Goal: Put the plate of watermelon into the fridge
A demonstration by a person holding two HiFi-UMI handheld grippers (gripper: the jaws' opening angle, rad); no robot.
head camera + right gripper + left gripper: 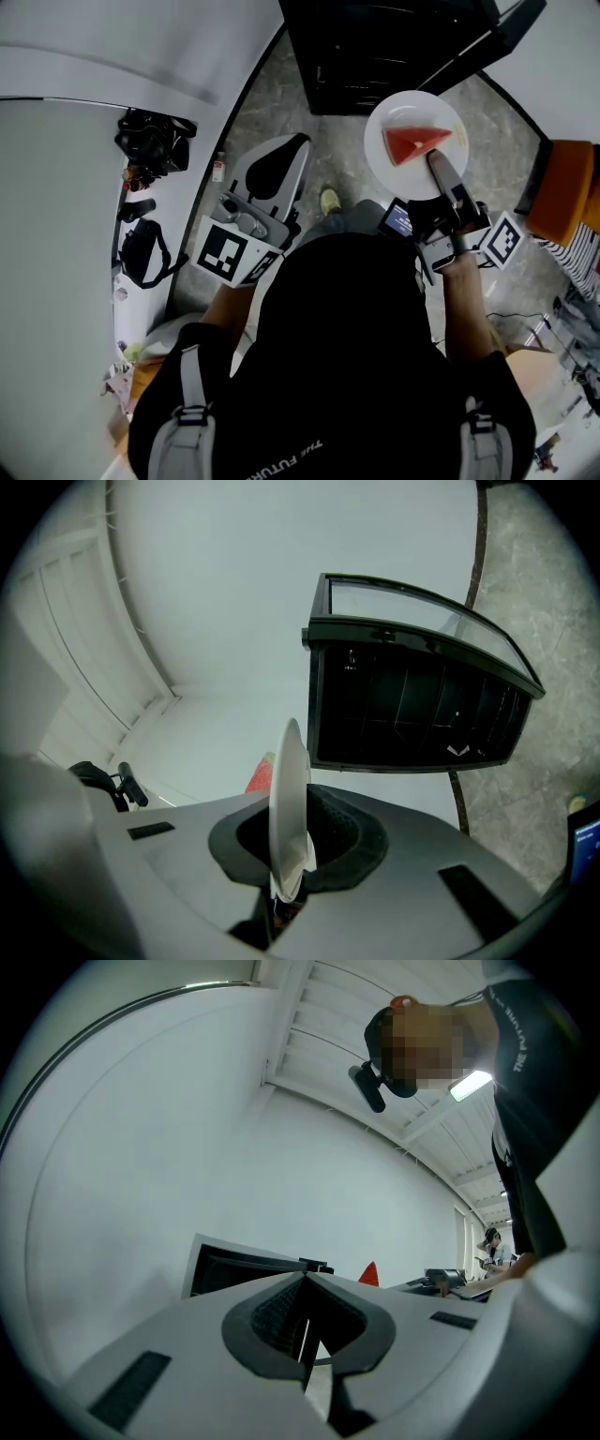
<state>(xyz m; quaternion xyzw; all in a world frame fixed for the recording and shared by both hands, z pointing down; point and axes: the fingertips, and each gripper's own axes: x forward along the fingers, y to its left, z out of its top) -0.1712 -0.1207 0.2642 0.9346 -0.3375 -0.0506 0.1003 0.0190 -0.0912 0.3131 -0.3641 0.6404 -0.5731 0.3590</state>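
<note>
**Item:** plate (411,105), white, round and shallow. One red wedge of watermelon (414,142) is being carried loose on it.

**Location:** the plate is being held in the air above the stone floor. It is just in front of a dark, glass-fronted cabinet (412,705), which is being taken here for the fridge.

**Hold:**
- The near rim of the plate is being pinched between the pads of the right tongs (439,167), which are clenched on it.
- The left tongs (305,1335) are being held pressed together with nothing in them, at the person's left side.

**Handling (judged):**
- The plate is being rated stiff, smooth-glazed and breakable. Since it is being gripped at one edge only, it is being levered by its own weight and could slip or droop.
- The wedge is being rated wet and free to slide if the plate is tipped.
- The rim is being judged the right place to grip, seated deep in the pads, with the plate being kept level.
</note>
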